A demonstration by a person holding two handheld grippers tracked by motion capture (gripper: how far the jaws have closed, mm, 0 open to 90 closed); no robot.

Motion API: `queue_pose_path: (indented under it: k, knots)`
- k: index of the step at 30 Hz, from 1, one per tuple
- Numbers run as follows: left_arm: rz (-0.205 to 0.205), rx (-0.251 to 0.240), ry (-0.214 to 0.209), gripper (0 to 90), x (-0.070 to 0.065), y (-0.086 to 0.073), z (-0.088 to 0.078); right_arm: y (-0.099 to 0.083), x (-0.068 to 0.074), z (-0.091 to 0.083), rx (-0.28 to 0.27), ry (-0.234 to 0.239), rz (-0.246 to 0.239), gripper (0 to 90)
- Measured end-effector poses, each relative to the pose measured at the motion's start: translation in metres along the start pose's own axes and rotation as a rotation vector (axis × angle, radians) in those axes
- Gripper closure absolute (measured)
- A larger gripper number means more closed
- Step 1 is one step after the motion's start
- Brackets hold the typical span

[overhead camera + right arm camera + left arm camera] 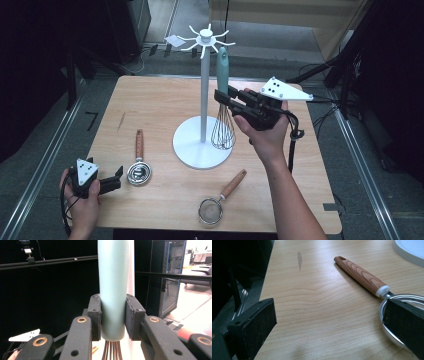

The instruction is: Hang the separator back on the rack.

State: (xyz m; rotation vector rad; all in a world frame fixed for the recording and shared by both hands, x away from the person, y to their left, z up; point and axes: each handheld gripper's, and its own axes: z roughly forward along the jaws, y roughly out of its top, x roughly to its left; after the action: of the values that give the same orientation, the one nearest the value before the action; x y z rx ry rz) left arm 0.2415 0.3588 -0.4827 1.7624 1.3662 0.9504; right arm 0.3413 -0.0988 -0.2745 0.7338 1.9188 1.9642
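Right gripper (225,98) clamped on whisk (223,100) handle, frame centre, beside stand (202,95); left gripper (116,178) open, idle. Risk: whisk knocks stand pole, tips it.

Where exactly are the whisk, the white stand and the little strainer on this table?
whisk (223,131), high view, on its wire loops.
white stand (203,90), high view, on its upright pole.
strainer (210,210), high view, on its round mesh bowl, near the table's front edge.
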Motion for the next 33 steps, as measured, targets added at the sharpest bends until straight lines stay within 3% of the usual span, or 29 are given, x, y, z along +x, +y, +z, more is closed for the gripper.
queue_pose_path:
  k: [11, 16, 23, 28, 33]
  knots:
    - [-0.001, -0.002, 0.005, 0.0, 0.000, 0.000, 0.000, -0.004, -0.004, 0.008, 0.004, -0.012, -0.006, 71.2]
    - [-0.001, -0.007, 0.009, 0.0, 0.000, 0.000, 0.000, -0.006, -0.005, 0.011, -0.010, 0.006, -0.001, 71.0]
    - [0.001, -0.006, 0.007, 0.0, -0.001, 0.000, -0.001, -0.004, -0.003, 0.013, 0.007, -0.037, -0.016, 67.9]
    - [0.005, -0.005, 0.006, 0.0, -0.001, 0.000, -0.001, -0.004, -0.004, 0.014, 0.027, -0.006, 0.023, 66.0]
    - [-0.001, -0.011, 0.010, 0.0, -0.001, 0.000, -0.001, -0.006, -0.004, 0.010, 0.007, -0.010, 0.002, 65.6]
